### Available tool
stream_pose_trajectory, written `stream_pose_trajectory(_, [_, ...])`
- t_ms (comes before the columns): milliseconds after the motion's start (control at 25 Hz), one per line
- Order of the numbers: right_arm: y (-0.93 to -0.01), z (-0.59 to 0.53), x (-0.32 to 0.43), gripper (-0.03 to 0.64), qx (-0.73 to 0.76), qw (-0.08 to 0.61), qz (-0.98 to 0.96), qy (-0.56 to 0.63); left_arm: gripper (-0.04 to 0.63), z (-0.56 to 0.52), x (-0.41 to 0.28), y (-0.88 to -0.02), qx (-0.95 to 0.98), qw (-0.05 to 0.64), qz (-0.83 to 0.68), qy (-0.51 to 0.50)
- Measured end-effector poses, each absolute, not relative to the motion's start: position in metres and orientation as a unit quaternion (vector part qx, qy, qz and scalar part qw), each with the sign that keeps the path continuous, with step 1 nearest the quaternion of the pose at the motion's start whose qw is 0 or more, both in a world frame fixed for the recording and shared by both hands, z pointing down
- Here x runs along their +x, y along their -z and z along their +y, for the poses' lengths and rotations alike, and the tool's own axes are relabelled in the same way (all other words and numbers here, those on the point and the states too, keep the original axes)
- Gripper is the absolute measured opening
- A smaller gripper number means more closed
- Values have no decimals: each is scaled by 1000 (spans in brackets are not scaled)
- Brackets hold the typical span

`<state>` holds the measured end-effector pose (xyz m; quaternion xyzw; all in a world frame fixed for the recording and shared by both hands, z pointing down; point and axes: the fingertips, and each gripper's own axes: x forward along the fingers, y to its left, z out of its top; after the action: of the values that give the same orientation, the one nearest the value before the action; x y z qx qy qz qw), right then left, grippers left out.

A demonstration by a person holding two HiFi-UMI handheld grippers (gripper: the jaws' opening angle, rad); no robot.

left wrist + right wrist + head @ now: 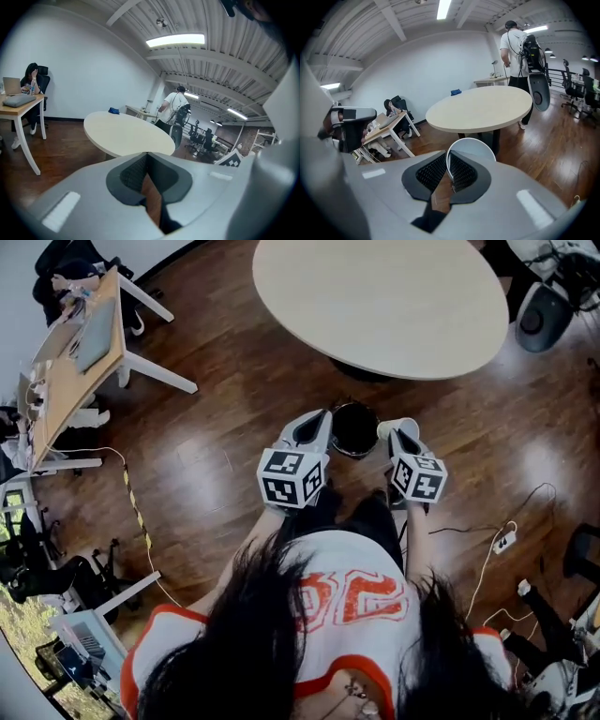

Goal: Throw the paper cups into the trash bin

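Observation:
A white paper cup [397, 427] hangs just right of a round black trash bin [354, 427] on the wood floor. My right gripper [400, 437] is shut on the cup's wall. In the right gripper view the cup [471, 149] stands with its rim pinched between the two dark pads [461, 173]. My left gripper [321, 420] sits at the bin's left edge. In the left gripper view its jaws [147, 164] meet with nothing between them. The bin's inside looks dark and I cannot see its contents.
A large round beige table [375, 296] stands just beyond the bin. A wooden desk [70, 362] with a seated person is at the left. A person [515, 42] stands past the table. Cables and a power strip [504, 540] lie on the floor at the right.

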<state>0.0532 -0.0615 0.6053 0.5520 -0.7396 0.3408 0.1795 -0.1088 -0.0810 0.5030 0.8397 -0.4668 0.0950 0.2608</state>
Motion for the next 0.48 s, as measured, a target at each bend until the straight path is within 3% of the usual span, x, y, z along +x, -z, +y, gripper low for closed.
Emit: stream_pose_trajectory(480, [-670, -87, 19, 28, 539, 211, -729, -364, 0, -93, -87, -541, 871, 272, -398, -96])
